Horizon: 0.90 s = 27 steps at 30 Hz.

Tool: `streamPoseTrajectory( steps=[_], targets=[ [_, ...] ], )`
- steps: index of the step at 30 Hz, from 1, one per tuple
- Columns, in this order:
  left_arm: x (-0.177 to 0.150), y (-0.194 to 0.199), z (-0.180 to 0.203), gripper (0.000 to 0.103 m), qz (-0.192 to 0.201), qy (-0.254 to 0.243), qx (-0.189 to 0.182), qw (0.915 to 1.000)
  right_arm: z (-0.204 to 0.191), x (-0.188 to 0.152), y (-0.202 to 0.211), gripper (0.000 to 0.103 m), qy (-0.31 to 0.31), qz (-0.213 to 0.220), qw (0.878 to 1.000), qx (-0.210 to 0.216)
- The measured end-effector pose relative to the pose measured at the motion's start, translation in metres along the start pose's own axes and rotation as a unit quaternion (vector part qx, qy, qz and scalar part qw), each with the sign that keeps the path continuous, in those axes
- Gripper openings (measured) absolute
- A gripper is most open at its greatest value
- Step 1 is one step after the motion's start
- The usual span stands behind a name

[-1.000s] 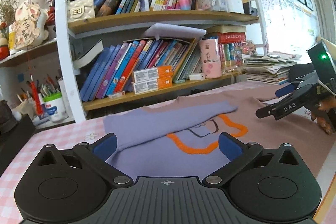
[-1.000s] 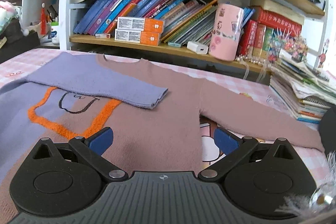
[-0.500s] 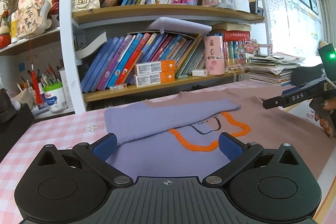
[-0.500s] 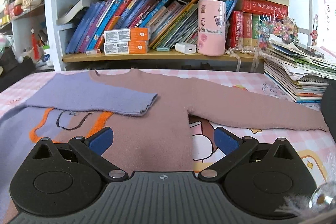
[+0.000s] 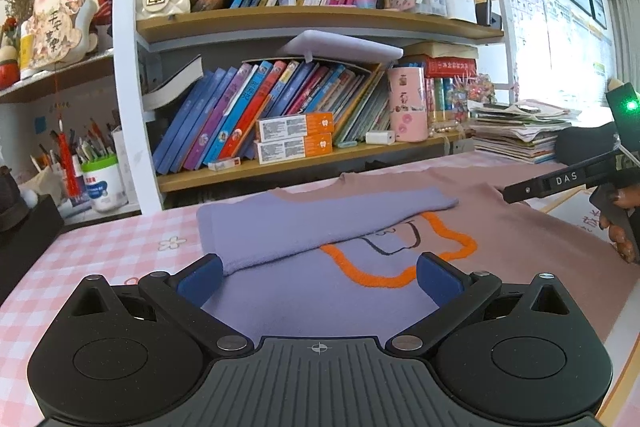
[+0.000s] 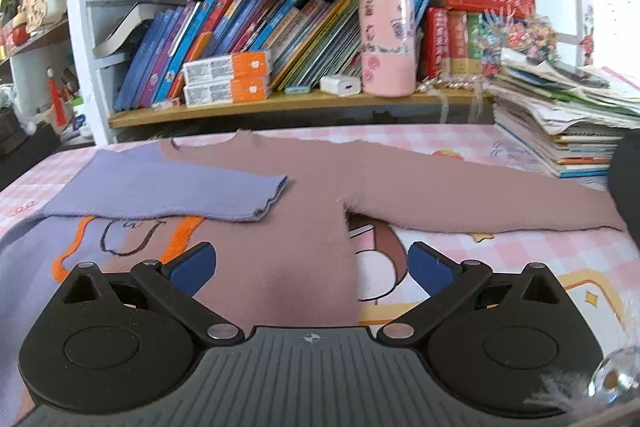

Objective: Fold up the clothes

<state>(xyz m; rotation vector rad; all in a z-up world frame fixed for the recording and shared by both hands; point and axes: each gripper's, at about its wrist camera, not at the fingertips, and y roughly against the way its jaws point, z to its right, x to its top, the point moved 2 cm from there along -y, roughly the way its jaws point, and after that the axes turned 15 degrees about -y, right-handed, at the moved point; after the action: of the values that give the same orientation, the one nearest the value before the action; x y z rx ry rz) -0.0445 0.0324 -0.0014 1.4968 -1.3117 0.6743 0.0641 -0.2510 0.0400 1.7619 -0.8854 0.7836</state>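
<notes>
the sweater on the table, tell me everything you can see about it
The sweater is a soft, fuzzy knit in two colours: lilac on one half, dusty brown-pink on the other, with an orange outlined motif on the chest. It lies flat and front-up on the pink checked tablecloth, neckline toward the bookshelf. The lilac sleeve is already folded across the chest; the brown sleeve is spread straight out to the side. Both the left gripper and right gripper are open, gripping nothing.
</notes>
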Motion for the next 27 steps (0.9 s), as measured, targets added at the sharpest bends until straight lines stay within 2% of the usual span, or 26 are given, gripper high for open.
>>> streamPoseTrajectory(
  steps=[8, 14, 20, 27],
  targets=[
    [0.000, 0.000, -0.001, 0.103, -0.001, 0.005, 0.009, 0.9999, -0.007, -0.003, -0.010, 0.103, 0.026, -0.028, 0.999, -0.006],
    [0.001, 0.004, 0.001, 0.103, 0.005, -0.002, 0.029, 0.9996, -0.004, -0.002, 0.002, 0.103, 0.015, 0.009, 1.000, -0.003],
    [0.002, 0.010, 0.000, 0.103, 0.020, -0.002, 0.052, 0.9984, 0.002, 0.001, 0.005, 0.103, -0.005, 0.020, 1.000, -0.002],
    [0.002, 0.010, 0.002, 0.103, 0.014, -0.008, 0.072, 0.9973, 0.009, 0.003, 0.010, 0.103, -0.025, 0.031, 0.999, 0.006]
  ],
)
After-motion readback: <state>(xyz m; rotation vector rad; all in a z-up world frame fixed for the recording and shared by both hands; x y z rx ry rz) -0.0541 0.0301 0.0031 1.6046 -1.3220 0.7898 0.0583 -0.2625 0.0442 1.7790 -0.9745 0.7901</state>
